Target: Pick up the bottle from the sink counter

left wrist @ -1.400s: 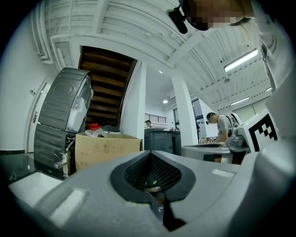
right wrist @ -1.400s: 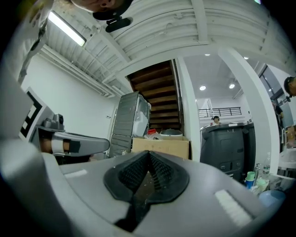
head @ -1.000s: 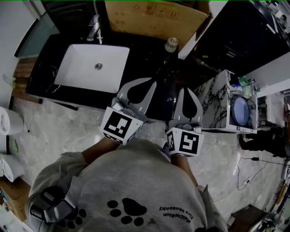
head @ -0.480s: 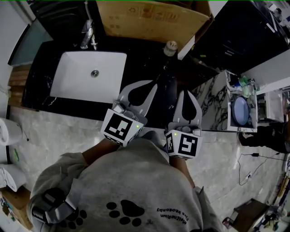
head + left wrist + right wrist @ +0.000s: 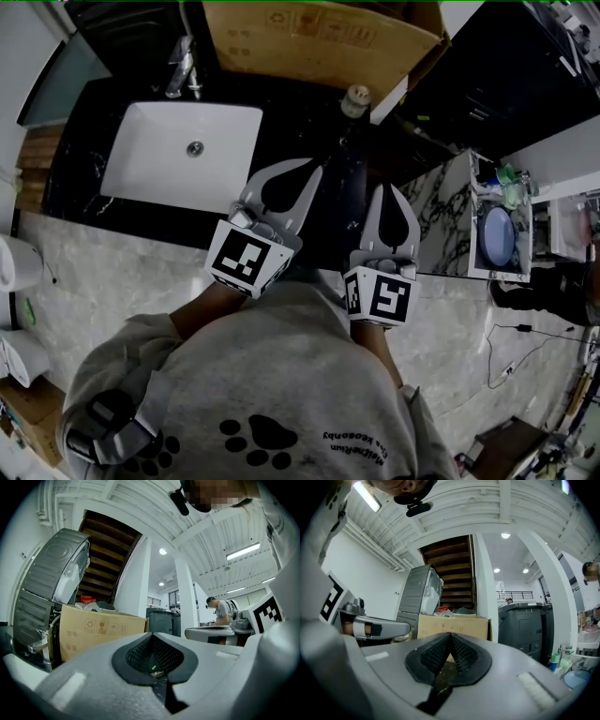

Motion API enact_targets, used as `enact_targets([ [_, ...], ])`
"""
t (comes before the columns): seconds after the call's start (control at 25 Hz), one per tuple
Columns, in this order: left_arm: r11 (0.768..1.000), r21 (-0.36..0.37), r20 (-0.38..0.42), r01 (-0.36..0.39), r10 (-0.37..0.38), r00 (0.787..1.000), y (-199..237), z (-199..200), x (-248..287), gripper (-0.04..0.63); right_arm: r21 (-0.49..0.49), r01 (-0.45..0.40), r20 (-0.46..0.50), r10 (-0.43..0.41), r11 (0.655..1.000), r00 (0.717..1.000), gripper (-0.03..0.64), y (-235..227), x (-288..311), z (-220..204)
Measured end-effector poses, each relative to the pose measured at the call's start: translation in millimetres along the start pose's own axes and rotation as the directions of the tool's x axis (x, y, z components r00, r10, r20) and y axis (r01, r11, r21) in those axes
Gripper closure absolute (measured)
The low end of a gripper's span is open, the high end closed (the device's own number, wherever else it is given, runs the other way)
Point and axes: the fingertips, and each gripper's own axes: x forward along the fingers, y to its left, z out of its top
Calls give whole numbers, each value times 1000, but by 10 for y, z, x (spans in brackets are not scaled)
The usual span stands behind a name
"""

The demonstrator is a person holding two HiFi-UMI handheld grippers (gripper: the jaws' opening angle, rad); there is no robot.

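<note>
Holds the left gripper and the right gripper side by side at frame centre, over the near edge of the black desk, jaws of each pressed together on nothing. Finds the bottle upright at upper centre, beyond both tips and apart from them, just beside the cardboard box, right of the white sink.

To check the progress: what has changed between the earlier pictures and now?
The left gripper and right gripper edged slightly forward toward the bottle. Nothing was taken or released. Both stay shut and empty; the bottle stands untouched on the counter.
</note>
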Motion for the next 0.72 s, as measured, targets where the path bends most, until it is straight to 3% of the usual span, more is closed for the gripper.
enact_targets([
  [0.72, 998, 25, 6, -54, 54, 999, 110, 136, 486, 597, -24, -71, 25, 72, 997, 997, 617, -346, 466, 82],
])
